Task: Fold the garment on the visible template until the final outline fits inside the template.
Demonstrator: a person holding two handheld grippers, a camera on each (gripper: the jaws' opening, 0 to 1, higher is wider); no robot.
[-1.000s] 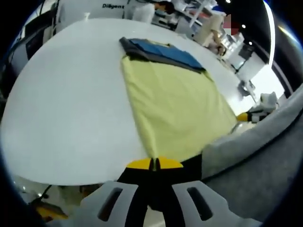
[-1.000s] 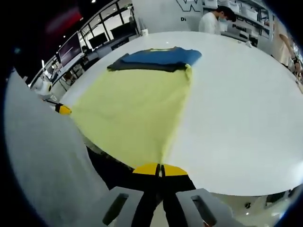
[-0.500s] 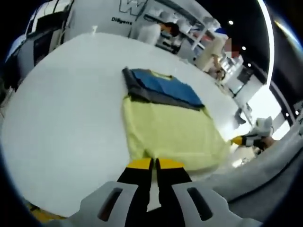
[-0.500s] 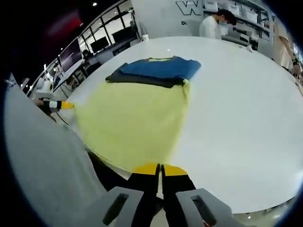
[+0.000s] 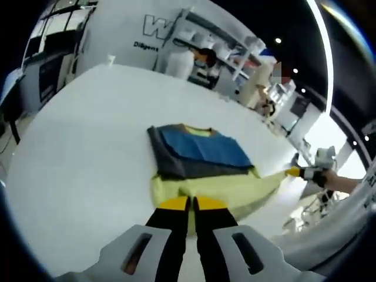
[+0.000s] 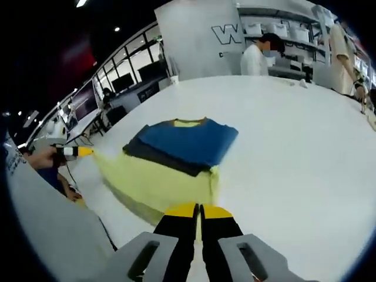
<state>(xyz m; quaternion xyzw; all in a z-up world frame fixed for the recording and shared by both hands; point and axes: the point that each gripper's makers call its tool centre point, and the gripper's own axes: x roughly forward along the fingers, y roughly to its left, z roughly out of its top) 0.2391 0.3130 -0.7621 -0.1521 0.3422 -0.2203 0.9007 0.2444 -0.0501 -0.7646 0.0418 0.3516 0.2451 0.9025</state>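
Spreading across most of both views is a broad white table [image 5: 76, 135], smooth and bare apart from the clothing near its middle. A yellow garment [image 5: 217, 191] lies there, lifted along its near edge, and it fills the lower centre of the left gripper view and the lower left centre of the right gripper view [image 6: 158, 182]. On its far part sits a folded blue cloth [image 5: 202, 147] with a dark grey cloth [image 5: 170, 164] under it; in the right gripper view the blue cloth [image 6: 188, 141] overlaps the grey one [image 6: 155, 155] in the middle of the frame.

The left gripper [image 5: 191, 204] rises from the bottom centre of its view, its yellow-tipped jaws pressed together on the near edge of the yellow garment. The right gripper [image 6: 198, 210] is likewise closed tight on that garment's edge at the bottom centre of its own view; it also appears at the right edge of the left gripper view [image 5: 302, 172], pinching a stretched corner.

Beyond the table stands a white wall with dark lettering [image 6: 226, 32] at the top, shelves beside it, and a person in white [image 6: 258, 56] at the upper right. Dark monitors [image 6: 138, 73] line the upper left.
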